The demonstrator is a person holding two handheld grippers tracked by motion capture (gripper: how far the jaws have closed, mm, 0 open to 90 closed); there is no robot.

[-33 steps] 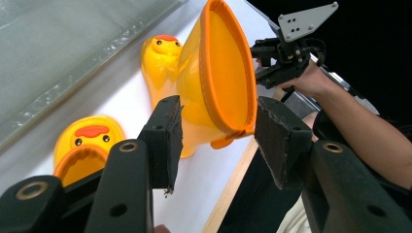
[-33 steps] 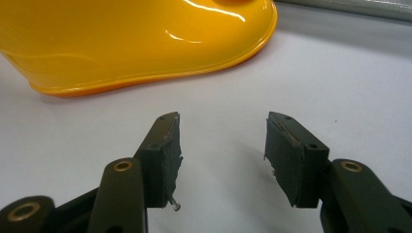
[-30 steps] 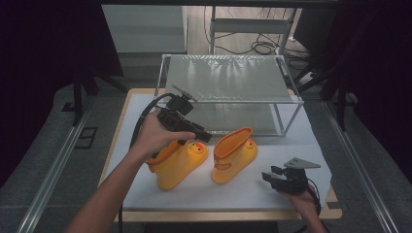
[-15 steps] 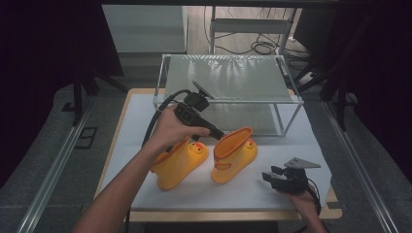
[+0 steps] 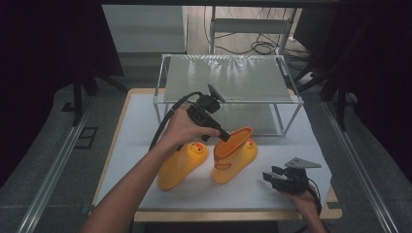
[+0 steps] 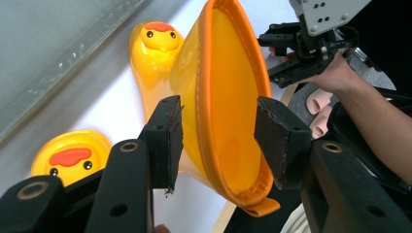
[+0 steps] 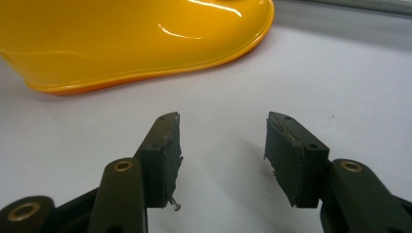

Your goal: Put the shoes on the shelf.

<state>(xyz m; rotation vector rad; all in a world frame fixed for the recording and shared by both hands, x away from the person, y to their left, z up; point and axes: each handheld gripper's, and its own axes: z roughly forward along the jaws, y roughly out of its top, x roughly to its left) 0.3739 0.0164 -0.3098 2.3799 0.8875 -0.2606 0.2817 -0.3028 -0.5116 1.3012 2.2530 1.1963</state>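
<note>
With our left gripper (image 6: 216, 141) wide over the right boot (image 5: 234, 155) standing on the worktop (image 5: 136, 141), we should straddle its cuff rim squarely before closing; our right gripper (image 7: 221, 160) rests wide, empty

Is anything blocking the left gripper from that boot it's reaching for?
Nothing visible. The left gripper hangs open right at the right boot's top opening, its jaws either side of the orange rim, not pressing it. The other boot sits off to the side.

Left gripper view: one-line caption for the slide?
Open left gripper straddling the orange-trimmed top rim of a yellow duck-face rain boot, not yet gripping it.
</note>
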